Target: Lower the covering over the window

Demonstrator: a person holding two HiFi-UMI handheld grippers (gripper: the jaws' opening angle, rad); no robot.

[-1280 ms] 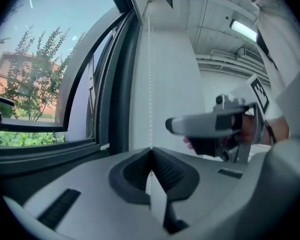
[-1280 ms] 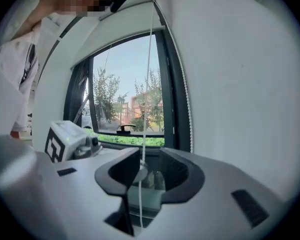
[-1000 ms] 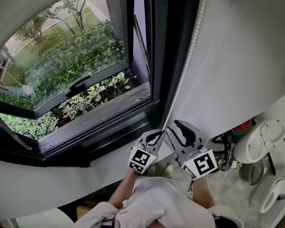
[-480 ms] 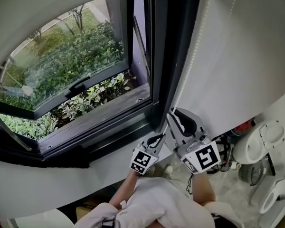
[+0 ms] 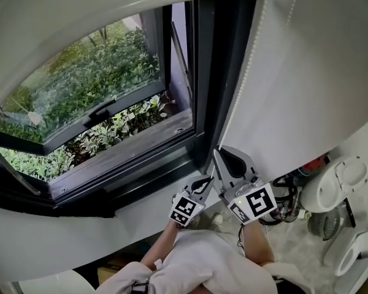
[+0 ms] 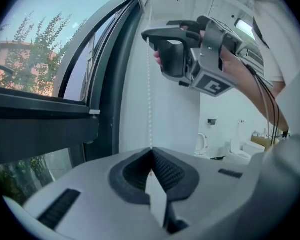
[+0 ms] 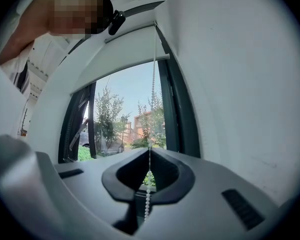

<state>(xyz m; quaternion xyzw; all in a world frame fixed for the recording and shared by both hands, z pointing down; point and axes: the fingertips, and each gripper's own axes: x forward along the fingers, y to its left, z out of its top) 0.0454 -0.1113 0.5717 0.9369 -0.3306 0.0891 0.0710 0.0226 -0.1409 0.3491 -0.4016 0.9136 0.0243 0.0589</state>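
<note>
While the blind (image 5: 110, 11) sits high over the window (image 5: 98, 97), covering only its top, my left claw (image 5: 208, 178) is clamped tight on the bead chain (image 5: 242, 84). Just right of it and higher, my right claw (image 5: 219, 156) has just been closing, and it's now pinching that same chain.
</note>
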